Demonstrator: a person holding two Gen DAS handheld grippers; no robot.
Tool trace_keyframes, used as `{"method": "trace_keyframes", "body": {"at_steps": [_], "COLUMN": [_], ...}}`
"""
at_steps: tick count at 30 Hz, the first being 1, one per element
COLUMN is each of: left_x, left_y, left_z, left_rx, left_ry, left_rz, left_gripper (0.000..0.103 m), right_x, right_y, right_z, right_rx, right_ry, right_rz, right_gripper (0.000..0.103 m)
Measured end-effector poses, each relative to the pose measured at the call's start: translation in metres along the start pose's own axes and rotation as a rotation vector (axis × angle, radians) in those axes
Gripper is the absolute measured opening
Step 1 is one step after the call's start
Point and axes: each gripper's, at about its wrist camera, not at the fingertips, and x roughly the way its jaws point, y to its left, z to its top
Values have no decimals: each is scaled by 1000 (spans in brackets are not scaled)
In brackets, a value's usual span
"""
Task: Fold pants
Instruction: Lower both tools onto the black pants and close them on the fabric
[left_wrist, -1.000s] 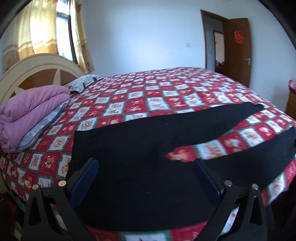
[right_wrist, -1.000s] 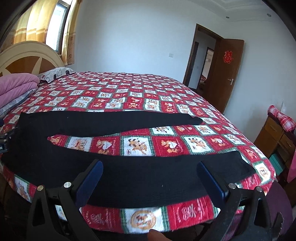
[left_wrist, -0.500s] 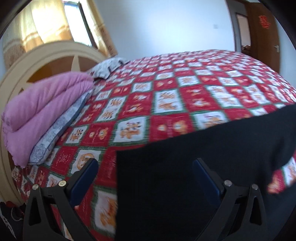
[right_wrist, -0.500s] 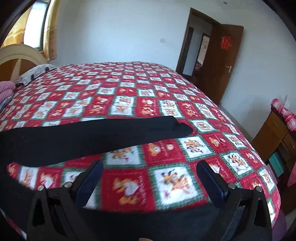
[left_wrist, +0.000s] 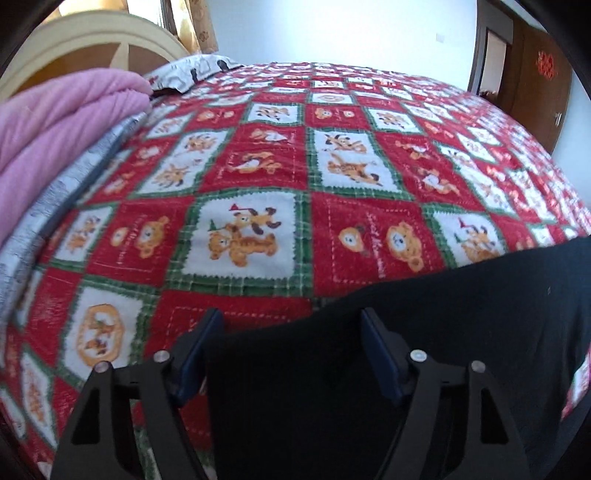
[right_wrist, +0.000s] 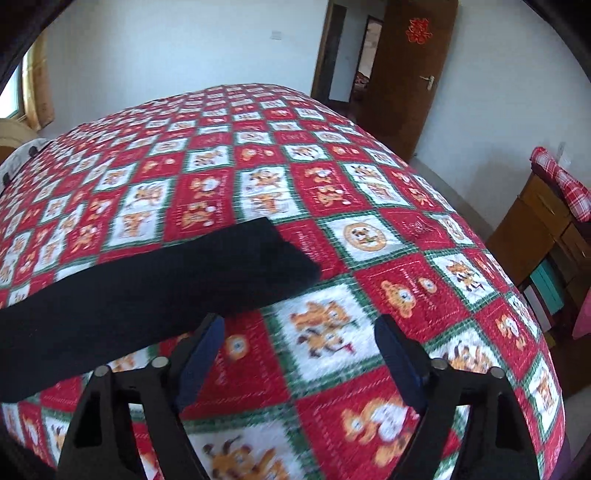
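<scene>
Black pants (left_wrist: 424, 325) lie flat on the red patterned bedspread (left_wrist: 266, 177). In the left wrist view my left gripper (left_wrist: 291, 332) is open, low over the far corner of the waist end, its fingers astride the cloth edge. In the right wrist view the far pant leg (right_wrist: 155, 277) runs from the left and ends at its cuff near the middle. My right gripper (right_wrist: 299, 339) is open just in front of that cuff, above the bedspread (right_wrist: 332, 192), holding nothing.
A folded pink quilt (left_wrist: 55, 125) and a pillow (left_wrist: 192, 70) lie by the headboard (left_wrist: 85, 37) at the left. A wooden door (right_wrist: 410, 74) stands at the back and a wooden cabinet (right_wrist: 546, 229) at the right of the bed.
Both grippers have moved forward and down toward the bed. The left one has reached the waist corner, the right one the far leg's cuff. Both jaws have narrowed but remain open.
</scene>
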Motion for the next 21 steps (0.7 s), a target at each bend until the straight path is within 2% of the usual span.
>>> {"method": "trace_keyframes", "body": {"at_steps": [2, 4, 6, 7, 8, 10, 13, 18, 21], "left_x": [4, 5, 3, 1, 1, 2, 7, 12, 12], "left_y": [7, 8, 3, -1, -2, -7, -15, -1, -1], "left_z": [2, 4, 6, 8, 10, 11, 10, 9, 9], "left_rx": [-34, -24, 15, 22, 20, 27, 66, 5, -1], "left_ry": [10, 17, 21, 25, 33, 40, 28, 1, -3], "left_rz": [-48, -49, -37, -40, -52, -48, -23, -99, -105], "left_gripper": [73, 69, 56, 42, 34, 25, 24, 24, 24], "right_x": [14, 25, 36, 42, 47, 60, 79, 116, 138], "right_y": [-12, -25, -34, -36, -38, -40, -34, -11, 3], "right_z": [11, 22, 33, 37, 41, 50, 64, 84, 89], "right_rx": [20, 41, 52, 53, 55, 61, 52, 15, -5], "right_ry": [17, 18, 17, 19, 20, 29, 36, 61, 95], "right_rz": [-20, -32, -38, -33, -26, -1, 42, 107, 128], "right_gripper": [75, 75, 75, 75, 75, 75, 75, 75, 75]}}
